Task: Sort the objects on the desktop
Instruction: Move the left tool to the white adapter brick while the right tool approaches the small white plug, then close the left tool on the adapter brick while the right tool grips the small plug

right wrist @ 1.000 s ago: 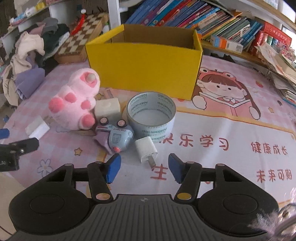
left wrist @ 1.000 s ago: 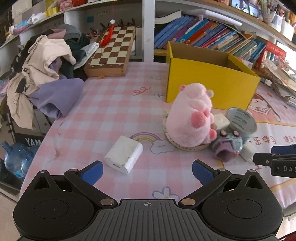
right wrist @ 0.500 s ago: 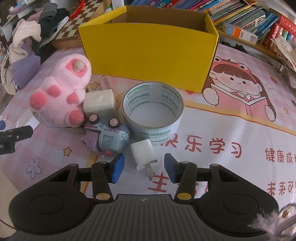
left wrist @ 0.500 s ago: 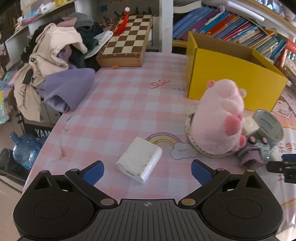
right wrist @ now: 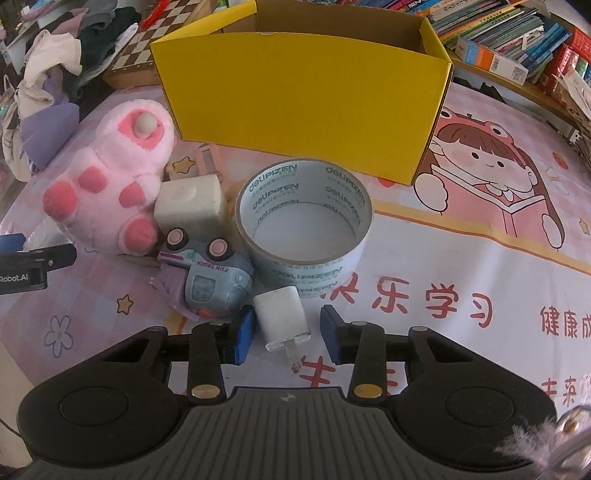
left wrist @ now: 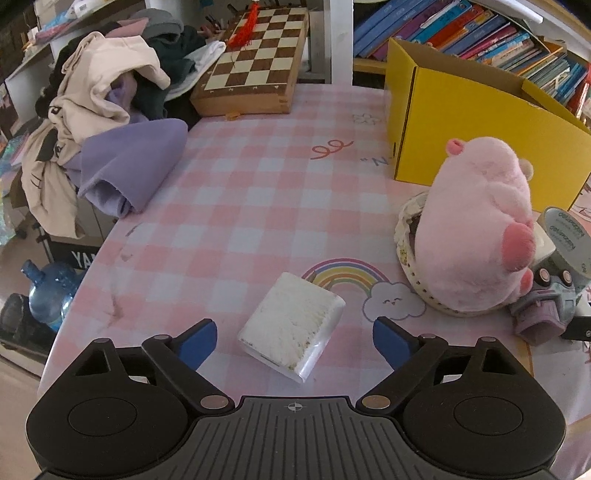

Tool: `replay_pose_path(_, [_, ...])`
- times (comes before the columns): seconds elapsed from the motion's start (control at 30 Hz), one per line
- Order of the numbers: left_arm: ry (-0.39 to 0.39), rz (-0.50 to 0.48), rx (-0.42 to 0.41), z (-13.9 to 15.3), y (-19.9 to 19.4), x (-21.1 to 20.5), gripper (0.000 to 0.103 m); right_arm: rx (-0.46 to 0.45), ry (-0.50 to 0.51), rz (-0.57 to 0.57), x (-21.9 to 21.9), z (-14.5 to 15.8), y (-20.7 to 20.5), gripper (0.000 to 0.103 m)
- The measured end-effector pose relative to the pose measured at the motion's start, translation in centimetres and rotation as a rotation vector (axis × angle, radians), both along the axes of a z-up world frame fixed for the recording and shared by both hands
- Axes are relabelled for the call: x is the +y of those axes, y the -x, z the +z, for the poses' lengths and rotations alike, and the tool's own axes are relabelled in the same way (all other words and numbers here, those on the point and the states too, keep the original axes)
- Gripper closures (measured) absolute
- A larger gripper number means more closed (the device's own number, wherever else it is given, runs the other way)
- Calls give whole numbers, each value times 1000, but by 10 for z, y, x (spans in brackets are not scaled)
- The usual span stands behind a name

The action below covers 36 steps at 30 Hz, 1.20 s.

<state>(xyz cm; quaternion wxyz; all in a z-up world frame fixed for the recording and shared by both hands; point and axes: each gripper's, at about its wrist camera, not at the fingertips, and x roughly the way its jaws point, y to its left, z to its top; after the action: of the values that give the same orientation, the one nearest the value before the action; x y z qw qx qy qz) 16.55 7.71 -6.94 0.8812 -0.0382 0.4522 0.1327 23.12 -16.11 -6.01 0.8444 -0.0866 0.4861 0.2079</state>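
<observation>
My left gripper is open, its jaws either side of a white rectangular pack on the pink checked cloth. My right gripper is open around a white plug charger without touching it. Ahead of it lie a grey toy truck, a tape roll, a white block and a pink plush. The plush sits on a woven coaster in the left wrist view. An open yellow box stands behind.
A chessboard and a heap of clothes lie at the table's far left. Bookshelves run behind the box. The table's left edge drops to a blue water bottle. The left gripper's finger shows at the right view's left edge.
Both grippers moved forward and down. The white pack now lies between the left jaws and the charger between the right jaws. Nothing was taken hold of.
</observation>
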Motion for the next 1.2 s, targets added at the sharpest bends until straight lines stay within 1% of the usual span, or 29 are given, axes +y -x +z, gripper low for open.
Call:
replay_pose_path(0.07, [2,1,3,-2,-2,1,13,-3,3,3,0,0,0,69])
replay_pose_path(0.27, [14,7,9,-5,-3,4,14,-4,3,0,-1,0,0,73])
replay_pose_path(0.57, [39,7,-2,-7,-1,8,14,-3,-11,-10,-4,0,0,74])
replay_pose_path(0.67, [40,-1,-6,-6,-1,7,18,-6,-13,-9,-5,0,0,75])
replay_pose_path(0.73, [39,-8,-9,-6,0,6,20,-7,-15,-12,-6,0,0,78])
replay_pose_path(0.87, [37,-24,-18,-6,0,5,23,-4,-25,-14,-8,0,1,79])
replay_pose_path(0.9, [37,-28,-21,-6,1,5,27,-3,-25,-13,-8,1,1,79])
replay_pose_path(0.93, [35,-32,-24,-5,1,4,33,0,-28,-14,-9,1,1,79])
replay_pose_path(0.97, [34,-35,-28,-4,1,4,36,4,-31,-17,-10,1,0,79])
replay_pose_path(1.0, [33,-38,-31,-4,1,3,45,8,-35,-20,-11,1,0,79])
replay_pose_path(1.1, [34,-32,-37,-3,2,3,50,14,-43,-32,-15,3,0,79])
replay_pose_path(1.2, [42,-37,-37,-1,4,3,57,6,-57,-33,-18,7,2,79])
